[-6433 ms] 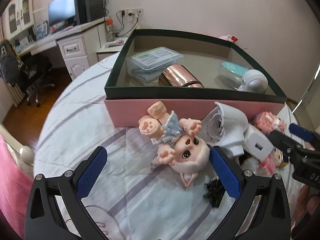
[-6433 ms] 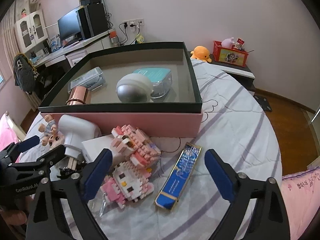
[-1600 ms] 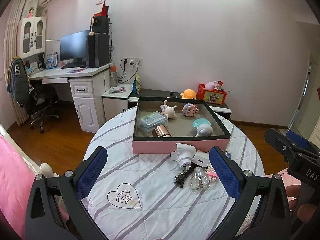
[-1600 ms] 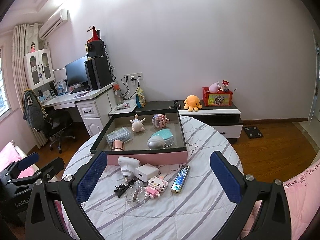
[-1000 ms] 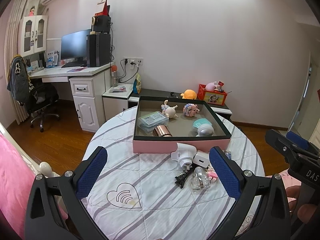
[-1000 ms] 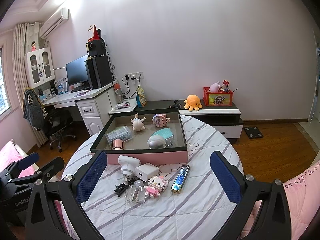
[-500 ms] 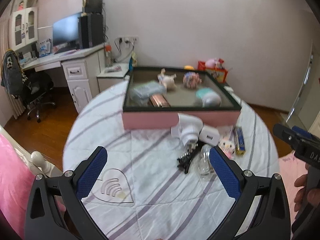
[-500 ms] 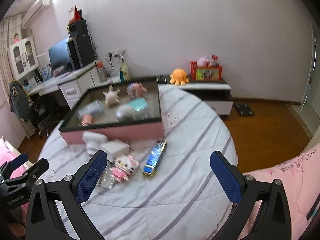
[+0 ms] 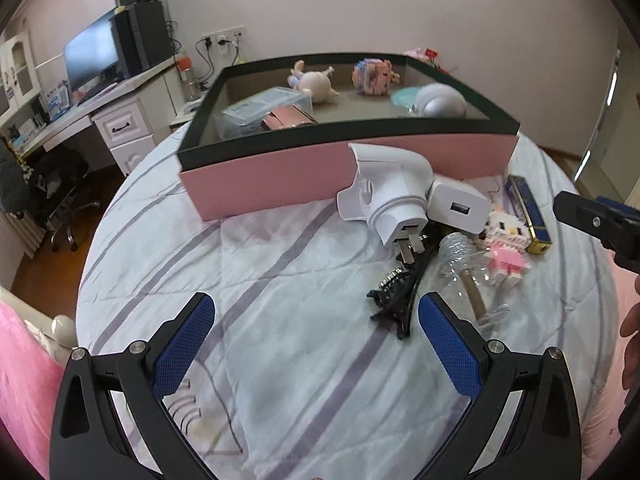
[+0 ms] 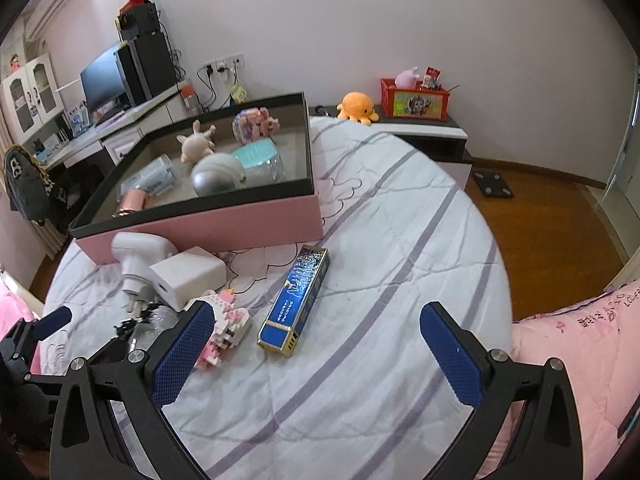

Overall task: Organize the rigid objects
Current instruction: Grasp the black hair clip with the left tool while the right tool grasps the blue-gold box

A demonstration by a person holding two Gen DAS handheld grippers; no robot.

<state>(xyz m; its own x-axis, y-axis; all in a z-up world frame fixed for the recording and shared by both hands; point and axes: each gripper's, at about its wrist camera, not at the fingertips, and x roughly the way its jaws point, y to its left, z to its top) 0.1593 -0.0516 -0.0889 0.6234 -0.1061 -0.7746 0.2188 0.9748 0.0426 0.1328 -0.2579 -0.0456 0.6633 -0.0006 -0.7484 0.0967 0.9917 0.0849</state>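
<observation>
Both grippers are held wide open with nothing between the pads: left gripper (image 9: 316, 336) over bare bedspread, right gripper (image 10: 316, 340) over bedspread just right of the blue box (image 10: 296, 300).

Loose items are clustered on the round bed (image 10: 400, 240), in front of the pink tray (image 9: 280, 176):
- white plug adapter (image 9: 388, 196), touching a white charger block (image 9: 460, 208). Judged rigid, light, smooth; best taken across the flat sides, prongs kept clear.
- black hair clip (image 9: 394, 300), thin and springy by the look; to be pinched across the middle.
- clear plastic bottle (image 9: 468, 272) on its side. Likely light and slippery, may roll or dent; a grip at the neck is suggested.
- pink brick figure (image 10: 228, 328), partly hidden behind the right gripper's left pad. Probably fragile at the joints; to be held by the body, gently.
- blue box: long, stiff, glossy; to be gripped across the narrow width.

Already in the tray: a doll (image 9: 312, 80), a brick pig (image 9: 374, 76), a clear case (image 9: 264, 110), a rose-gold cylinder (image 9: 286, 118), a teal-lidded case (image 10: 256, 156), a grey rounded device (image 10: 218, 176). Free floor space is seen near the tray's front right.
</observation>
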